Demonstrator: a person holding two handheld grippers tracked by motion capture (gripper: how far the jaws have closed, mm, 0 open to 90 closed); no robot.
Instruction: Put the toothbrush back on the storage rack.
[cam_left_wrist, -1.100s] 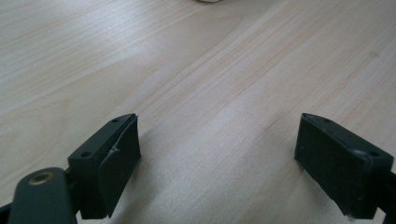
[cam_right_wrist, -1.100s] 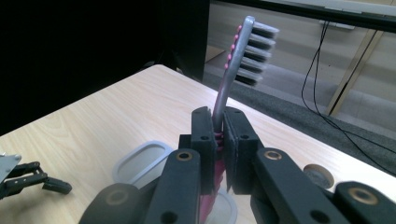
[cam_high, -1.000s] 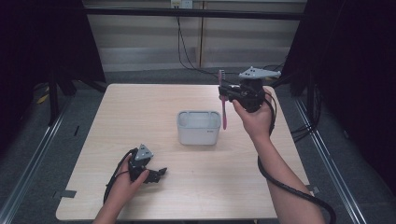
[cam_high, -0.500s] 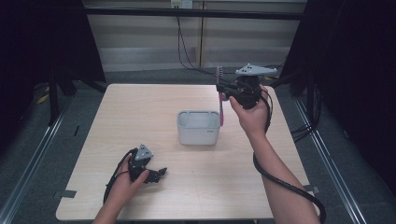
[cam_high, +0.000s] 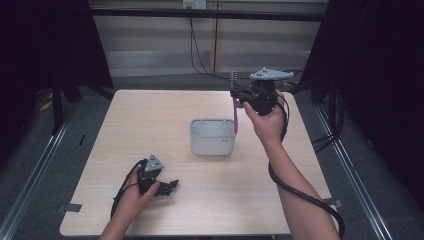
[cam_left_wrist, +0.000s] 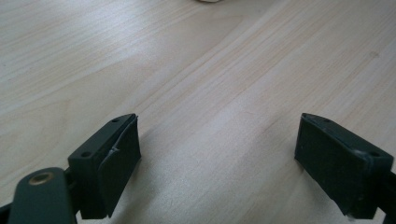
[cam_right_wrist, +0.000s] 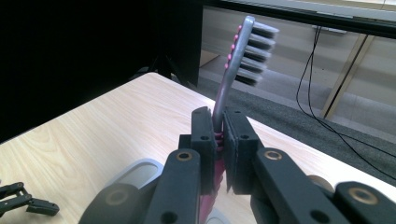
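Observation:
A pink and grey toothbrush (cam_high: 234, 111) hangs upright over the right end of a white rectangular holder (cam_high: 212, 136) at the table's middle, bristle head up. My right gripper (cam_high: 236, 95) is shut on its neck; in the right gripper view the black pads clamp the toothbrush (cam_right_wrist: 229, 79) just below the bristles. My left gripper (cam_high: 172, 186) rests low on the table at the front left, pointing right. Its jaws stand wide apart in the left gripper view, with bare wood between the left gripper's (cam_left_wrist: 217, 163) pads.
The wooden table (cam_high: 150, 120) has bare surface around the holder. Dark curtains flank the table on both sides, metal rails run along the floor, and cables hang at the back wall. A cable trails from each gripper.
My right hand has shifted slightly up and toward the back with the toothbrush. The left hand has stayed put.

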